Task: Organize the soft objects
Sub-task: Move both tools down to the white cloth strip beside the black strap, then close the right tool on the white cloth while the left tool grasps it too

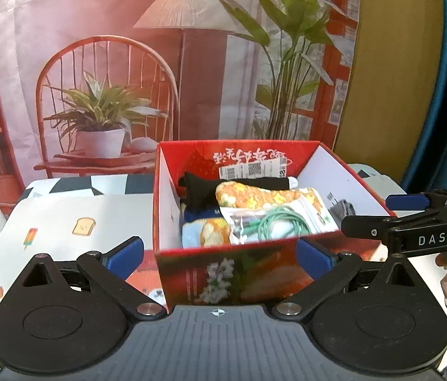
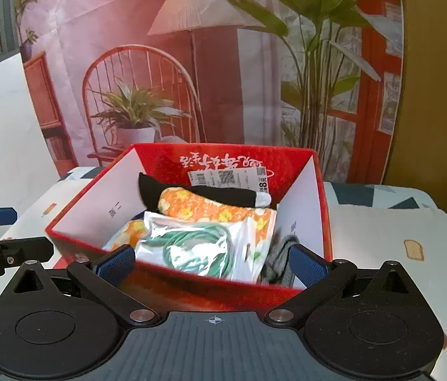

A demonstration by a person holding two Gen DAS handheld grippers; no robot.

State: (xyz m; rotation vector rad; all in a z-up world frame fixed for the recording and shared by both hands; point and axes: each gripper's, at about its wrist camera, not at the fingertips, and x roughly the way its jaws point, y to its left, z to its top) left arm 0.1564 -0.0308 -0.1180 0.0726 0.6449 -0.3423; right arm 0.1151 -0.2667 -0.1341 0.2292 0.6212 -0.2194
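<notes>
A red cardboard box point(image 1: 191, 273) point(image 2: 191, 289) stands on the table in front of both grippers. Inside lie an orange flowered cloth point(image 1: 264, 198) point(image 2: 210, 209), a black sock with a paper tag point(image 1: 204, 189) point(image 2: 223, 193), a clear bag with a green cord point(image 1: 274, 222) point(image 2: 201, 247) and a grey cloth point(image 1: 345, 209) point(image 2: 282, 254). My left gripper point(image 1: 220, 255) is open and empty, its pads on either side of the box's near wall. My right gripper point(image 2: 212, 262) is open and empty at the box's near edge; it also shows at the right of the left wrist view point(image 1: 413, 219).
The table carries a white cloth point(image 1: 64, 222) point(image 2: 397, 238) printed with toast and ice lollies over a black and white checked one. A printed backdrop point(image 1: 160, 63) of a chair, lamp and plants hangs behind. A blue curtain point(image 1: 445, 95) hangs at the right.
</notes>
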